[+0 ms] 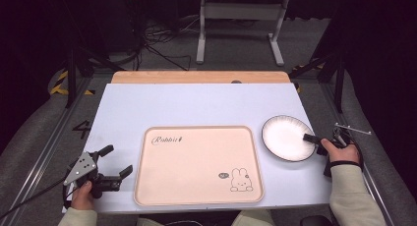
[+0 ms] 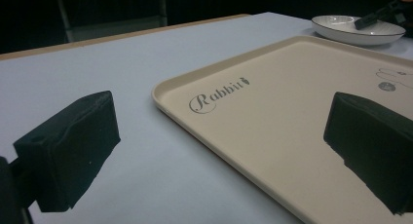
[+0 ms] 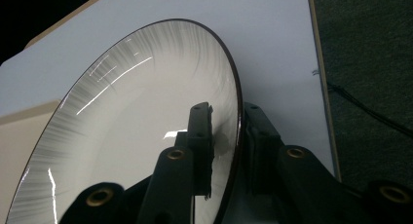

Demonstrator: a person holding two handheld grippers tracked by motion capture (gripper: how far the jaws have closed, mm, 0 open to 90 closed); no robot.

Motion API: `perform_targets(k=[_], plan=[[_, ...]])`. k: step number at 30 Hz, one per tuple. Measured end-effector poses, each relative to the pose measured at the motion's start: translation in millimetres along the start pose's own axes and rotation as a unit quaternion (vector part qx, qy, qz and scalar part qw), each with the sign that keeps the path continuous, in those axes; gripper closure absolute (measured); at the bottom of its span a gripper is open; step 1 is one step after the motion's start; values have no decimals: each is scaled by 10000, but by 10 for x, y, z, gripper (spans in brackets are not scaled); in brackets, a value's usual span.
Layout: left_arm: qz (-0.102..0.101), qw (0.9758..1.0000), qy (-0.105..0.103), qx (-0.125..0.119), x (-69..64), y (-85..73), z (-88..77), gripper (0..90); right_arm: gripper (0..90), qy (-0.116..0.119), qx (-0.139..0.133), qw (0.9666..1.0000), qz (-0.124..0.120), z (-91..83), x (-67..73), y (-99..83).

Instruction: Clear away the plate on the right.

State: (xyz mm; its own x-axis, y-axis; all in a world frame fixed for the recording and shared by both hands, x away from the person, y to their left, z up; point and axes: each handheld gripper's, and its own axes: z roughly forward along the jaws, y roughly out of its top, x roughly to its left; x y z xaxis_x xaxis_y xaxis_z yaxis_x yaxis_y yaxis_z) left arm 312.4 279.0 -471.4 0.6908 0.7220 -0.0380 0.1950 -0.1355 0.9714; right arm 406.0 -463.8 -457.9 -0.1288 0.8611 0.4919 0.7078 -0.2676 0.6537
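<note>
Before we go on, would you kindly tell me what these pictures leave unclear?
- Right gripper view: the white plate with a dark rim is cut off at the lower left edge; its underside is hidden.
- High view: the right gripper is partly hidden by the hand.
- High view: the small print on the beige rectangular tray is too small to read.

Your left hand point(image 1: 81, 196) sits at about 7 o'clock on the table, gripping the left gripper point(image 1: 114, 160), which points toward 2 o'clock with its jaws spread wide and nothing between them. Your right hand point(image 1: 341, 152) sits at about 4 o'clock, wrist turned inward, so the right gripper point(image 1: 314, 140) points toward 10 o'clock. Its jaws are drawn close together, clamped on the plate point(image 3: 146, 117) rim, one inside and one outside. Both sleeves come in from 6 o'clock.
</note>
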Motion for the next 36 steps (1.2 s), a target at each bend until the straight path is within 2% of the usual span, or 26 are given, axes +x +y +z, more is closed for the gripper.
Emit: perform_targets(k=[6, 19, 28, 33, 36], plan=[[-3, 10000, -7, 10, 1, 1, 2, 2, 794, 40, 14, 9996, 264, -5, -7, 6], [-17, 10000, -2, 11, -2, 1, 3, 2, 828, 118, -73, 9986, 519, -38, -14, 6], [-1, 10000, 4, 8, -1, 1, 1, 2, 841, 39, -304, 9992, 271, -81, 104, 45], [-17, 10000, 9, 11, -3, 1, 3, 2, 847, 43, -394, 9986, 352, -79, 122, 53], [-28, 10000, 30, 19, -3, 2, 5, 2, 847, 14, -458, 9986, 246, -98, 152, 75]])
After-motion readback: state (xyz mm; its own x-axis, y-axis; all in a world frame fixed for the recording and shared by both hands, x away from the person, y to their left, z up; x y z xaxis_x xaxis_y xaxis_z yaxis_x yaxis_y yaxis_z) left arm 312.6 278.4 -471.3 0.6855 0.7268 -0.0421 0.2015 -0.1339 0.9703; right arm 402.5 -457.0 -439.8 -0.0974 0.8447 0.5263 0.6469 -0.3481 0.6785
